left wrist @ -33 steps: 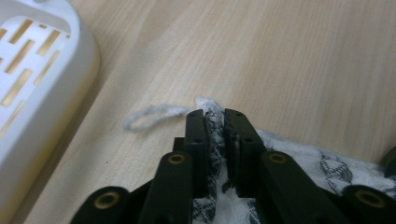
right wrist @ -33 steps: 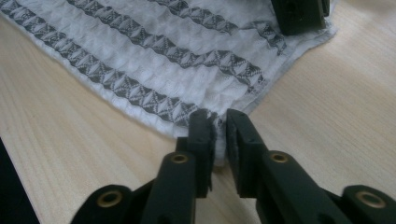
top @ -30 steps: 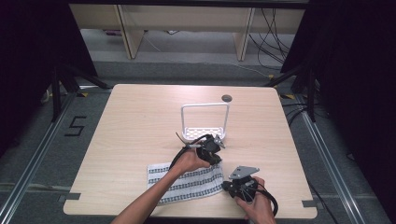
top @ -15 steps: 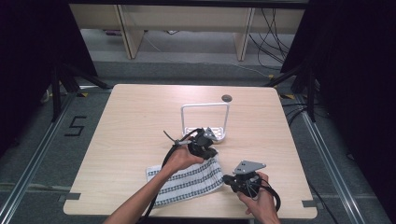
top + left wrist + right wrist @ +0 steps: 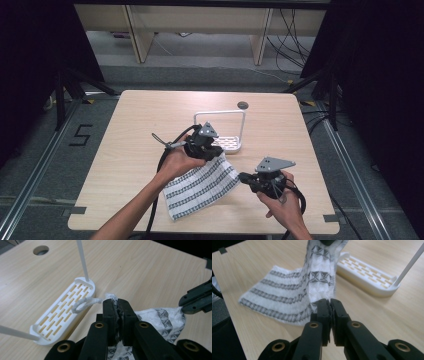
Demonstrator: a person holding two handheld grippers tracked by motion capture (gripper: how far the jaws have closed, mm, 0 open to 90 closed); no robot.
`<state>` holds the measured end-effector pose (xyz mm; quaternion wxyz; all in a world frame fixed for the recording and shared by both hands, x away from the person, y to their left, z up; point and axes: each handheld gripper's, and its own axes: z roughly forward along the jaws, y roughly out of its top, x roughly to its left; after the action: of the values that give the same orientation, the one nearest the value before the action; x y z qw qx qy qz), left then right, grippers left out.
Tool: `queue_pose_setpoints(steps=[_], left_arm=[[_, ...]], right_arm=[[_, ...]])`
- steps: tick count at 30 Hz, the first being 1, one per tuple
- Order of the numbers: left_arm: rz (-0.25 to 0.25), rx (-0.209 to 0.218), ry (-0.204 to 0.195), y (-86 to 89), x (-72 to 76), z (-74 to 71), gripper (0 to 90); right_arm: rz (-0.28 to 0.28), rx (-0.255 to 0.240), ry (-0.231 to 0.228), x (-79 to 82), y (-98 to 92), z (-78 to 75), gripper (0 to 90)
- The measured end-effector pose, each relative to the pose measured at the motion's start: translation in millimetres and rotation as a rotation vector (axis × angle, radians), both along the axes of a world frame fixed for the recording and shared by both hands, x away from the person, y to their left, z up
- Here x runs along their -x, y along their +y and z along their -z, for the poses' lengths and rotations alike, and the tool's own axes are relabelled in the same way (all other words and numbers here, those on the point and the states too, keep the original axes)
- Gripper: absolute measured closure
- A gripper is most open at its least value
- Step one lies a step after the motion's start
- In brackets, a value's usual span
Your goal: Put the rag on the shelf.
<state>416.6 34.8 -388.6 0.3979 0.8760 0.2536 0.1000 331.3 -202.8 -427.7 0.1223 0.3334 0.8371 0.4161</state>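
White-and-grey patterned cloth (image 5: 200, 184) lies on the wooden table (image 5: 125, 145), one corner lifted. Left gripper (image 5: 117, 312) clamped on that corner, hanging loop (image 5: 82, 305) poking toward the white rack (image 5: 222, 131) just beyond. Right gripper (image 5: 329, 310) clamped on the adjacent edge. Cloth's long axis trails from the rack back toward the person; left hand nearer the rack.

Count on the tabletop (image 5: 125, 140): one patterned cloth (image 5: 200, 185), toward the near edge, white with dark bands. One white rack (image 5: 222, 131) with a slotted base and thin upright frame, near the middle. One round hole (image 5: 243, 105) in the tabletop by the far edge. Two grippers: left gripper (image 5: 216, 151) and right gripper (image 5: 243, 177), one per hand. Two hands, two forearms coming in over the near edge.
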Motion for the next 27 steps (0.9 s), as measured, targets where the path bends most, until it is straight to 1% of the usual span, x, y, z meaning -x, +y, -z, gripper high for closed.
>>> queue_pose_setpoints(steps=[1,2,3,4,5,6,7,8,9,10,11,12,13,15,16,17,18,19,20,21,22,23,24,25,26,27], left_arm=[[0.0,0.0,0.0,0.0,0.0,0.0,84.8],[-0.013,0.008,-0.005,2.8,1.5,-6.1,84.8],[-0.016,0.016,-0.005,4.6,2.1,-9.7,84.9],[-0.023,0.026,-0.009,7.0,3.0,-14.7,84.9],[-0.033,0.038,-0.019,9.6,4.1,-20.0,84.9],[-0.04,0.056,-0.021,12.6,4.9,-25.8,84.8],[-0.046,0.079,-0.024,16.6,5.5,-33.2,84.8],[-0.055,0.104,-0.035,21.7,7.4,-44.0,84.8],[-0.055,0.104,-0.035,21.7,7.4,-44.0,84.8],[-0.066,0.118,-0.043,24.4,8.9,-50.8,84.8],[-0.074,0.138,-0.057,27.1,10.7,-58.6,84.8],[-0.088,0.162,-0.06,27.7,11.9,-63.0,84.8],[-0.085,0.161,-0.069,30.3,12.4,-69.5,84.8],[-0.109,0.193,-0.081,31.5,13.5,-79.3,84.7],[-0.119,0.2,-0.091,33.3,13.3,-87.4,84.6],[-0.119,0.2,-0.091,33.3,13.3,-87.4,84.5],[-0.134,0.22,-0.091,32.8,13.2,-89.9,84.5],[-0.139,0.225,-0.09,33.3,12.6,-92.2,84.4],[-0.162,0.242,-0.091,33.0,11.0,-95.0,84.5],[-0.162,0.242,-0.091,33.0,11.0,-95.0,84.5],[-0.179,0.263,-0.087,33.0,8.5,-96.5,84.4],[-0.187,0.267,-0.079,33.2,7.1,-97.4,84.4],[-0.187,0.267,-0.079,33.2,7.1,-97.4,84.4],[-0.195,0.266,-0.074,33.7,5.5,-98.1,84.4],[-0.206,0.279,-0.076,33.6,3.6,-98.4,84.3],[-0.213,0.279,-0.066,34.0,2.0,-99.6,84.2]], right_arm=[[0.0,0.0,0.0,0.0,0.0,0.0,87.2],[0.005,-0.005,0.013,-0.3,0.5,-6.1,87.3],[-0.004,-0.009,0.001,-2.5,0.9,-13.3,87.3],[-0.006,-0.016,0.0,-4.9,1.2,-24.5,87.4],[-0.019,-0.008,-0.034,-8.6,-0.3,-30.8,87.4],[-0.023,-0.017,-0.037,-10.2,-0.2,-37.0,87.4],[-0.023,-0.017,-0.037,-10.2,-0.2,-37.0,87.4],[-0.013,-0.035,-0.032,-11.2,0.8,-52.7,87.5],[-0.013,-0.035,-0.032,-11.2,0.8,-52.7,87.5],[-0.013,-0.035,-0.05,-12.6,1.0,-57.7,87.5],[-0.028,-0.025,-0.08,-15.8,-0.2,-65.1,87.6],[-0.021,-0.03,-0.087,-16.3,1.1,-73.8,87.6],[-0.036,-0.022,-0.109,-19.5,0.5,-79.1,87.6],[-0.023,-0.022,-0.136,-23.8,0.5,-92.9,87.6],[0.0,-0.02,-0.152,-29.0,0.4,-104.9,87.7],[0.0,-0.02,-0.152,-29.0,0.4,-104.9,87.7],[0.008,-0.018,-0.182,-36.5,-1.1,-115.3,87.8],[0.01,-0.012,-0.192,-40.2,-1.4,-119.7,87.8],[0.018,-0.017,-0.186,-43.0,-1.1,-123.4,87.8],[0.018,-0.017,-0.186,-43.0,-1.1,-123.4,87.8],[0.03,-0.01,-0.201,-50.5,-1.1,-130.4,87.9],[0.028,-0.009,-0.205,-53.2,-0.9,-132.0,87.9],[0.028,-0.009,-0.205,-53.2,-0.9,-132.0,87.9],[0.027,-0.007,-0.202,-56.7,-0.8,-134.2,87.9],[0.04,-0.004,-0.194,-58.8,-0.4,-136.2,87.9],[0.051,-0.008,-0.183,-60.5,0.5,-137.8,87.9]])
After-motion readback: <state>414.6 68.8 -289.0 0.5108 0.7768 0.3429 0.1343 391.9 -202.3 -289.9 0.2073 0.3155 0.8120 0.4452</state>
